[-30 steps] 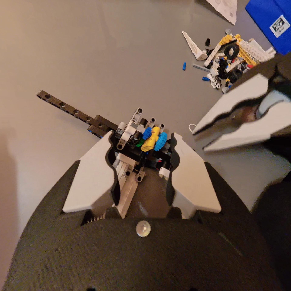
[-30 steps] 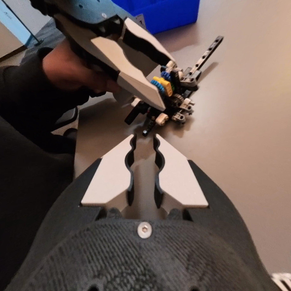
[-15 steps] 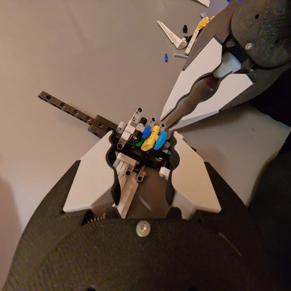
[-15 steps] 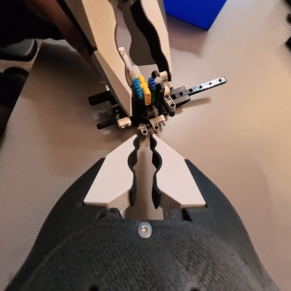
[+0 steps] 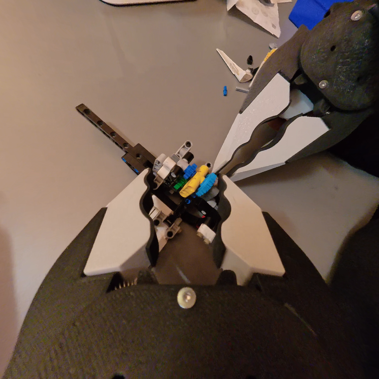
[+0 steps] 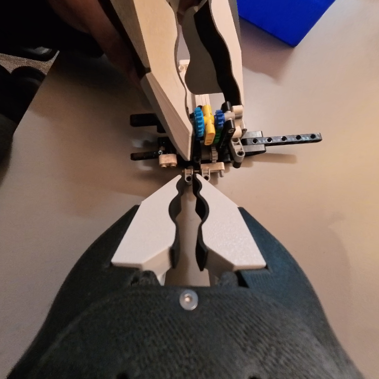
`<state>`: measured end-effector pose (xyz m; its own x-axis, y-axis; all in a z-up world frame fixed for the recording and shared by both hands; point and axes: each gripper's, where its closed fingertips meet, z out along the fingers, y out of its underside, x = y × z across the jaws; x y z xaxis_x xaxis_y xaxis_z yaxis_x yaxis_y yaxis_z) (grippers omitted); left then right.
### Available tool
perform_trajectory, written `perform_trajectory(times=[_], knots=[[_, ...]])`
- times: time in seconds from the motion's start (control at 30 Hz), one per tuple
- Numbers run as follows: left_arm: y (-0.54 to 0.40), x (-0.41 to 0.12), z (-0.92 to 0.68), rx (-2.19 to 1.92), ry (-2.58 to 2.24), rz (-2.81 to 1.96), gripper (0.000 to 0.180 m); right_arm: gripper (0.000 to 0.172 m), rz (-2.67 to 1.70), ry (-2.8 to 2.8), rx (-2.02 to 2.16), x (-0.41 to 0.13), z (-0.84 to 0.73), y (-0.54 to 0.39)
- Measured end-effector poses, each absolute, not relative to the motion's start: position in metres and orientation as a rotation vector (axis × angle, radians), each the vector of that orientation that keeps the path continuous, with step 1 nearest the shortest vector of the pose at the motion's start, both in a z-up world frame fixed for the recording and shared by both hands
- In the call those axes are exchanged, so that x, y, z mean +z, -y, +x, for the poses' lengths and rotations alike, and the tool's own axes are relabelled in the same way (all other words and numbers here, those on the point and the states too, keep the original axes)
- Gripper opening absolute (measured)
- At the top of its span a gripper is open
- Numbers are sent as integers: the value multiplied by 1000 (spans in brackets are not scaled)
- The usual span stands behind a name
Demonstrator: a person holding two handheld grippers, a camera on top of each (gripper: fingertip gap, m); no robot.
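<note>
A small brick-built gear assembly (image 5: 192,182) with blue gears, a yellow hub and a long black holed beam (image 5: 102,125) rests on the grey table. My left gripper (image 5: 184,174) is shut on it, a pad pressing on each side. The right wrist view shows the same hold (image 6: 213,131) from the front. My right gripper (image 6: 189,179) has its tips closed on a small grey connector (image 6: 188,176) that sticks out of the assembly's near edge. In the left wrist view the right gripper (image 5: 218,173) comes in from the right, tips at the assembly beside the light blue gear.
Loose parts lie at the far right: a white wedge piece (image 5: 233,65), a small blue pin (image 5: 225,90) and a grey axle (image 5: 242,89). A folded paper sheet (image 5: 260,14) and a blue bin (image 6: 287,18) stand beyond. A person's dark sleeve (image 6: 30,24) is behind the left gripper. My two grippers' fingertips are within a few centimetres of each other. My right gripper's tips are some 15 cm from the small blue pin (image 5: 225,90).
My right gripper moved in to the assembly and its jaws narrowed until they closed on the grey connector. My left gripper kept its hold and squeezed in slightly.
</note>
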<state>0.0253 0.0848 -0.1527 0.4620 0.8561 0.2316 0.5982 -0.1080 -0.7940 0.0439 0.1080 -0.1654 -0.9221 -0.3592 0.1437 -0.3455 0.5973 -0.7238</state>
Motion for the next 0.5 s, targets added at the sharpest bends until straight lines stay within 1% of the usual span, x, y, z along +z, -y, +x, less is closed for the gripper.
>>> perform_trajectory(times=[0.2,0.33,0.43,0.5], knots=[[-84,-155,26,376,1248,-1846,59,6,-667,-2782,-1245,-166,48,-109],[-85,-155,26,355,1227,-1845,59,6,-625,-2744,-1295,-164,45,-109],[-85,-155,26,362,1220,-1850,59,16,-563,-2736,-1347,-157,34,-116],[-85,-155,26,365,1212,-1858,59,16,-527,-2748,-1388,-153,22,-117]])
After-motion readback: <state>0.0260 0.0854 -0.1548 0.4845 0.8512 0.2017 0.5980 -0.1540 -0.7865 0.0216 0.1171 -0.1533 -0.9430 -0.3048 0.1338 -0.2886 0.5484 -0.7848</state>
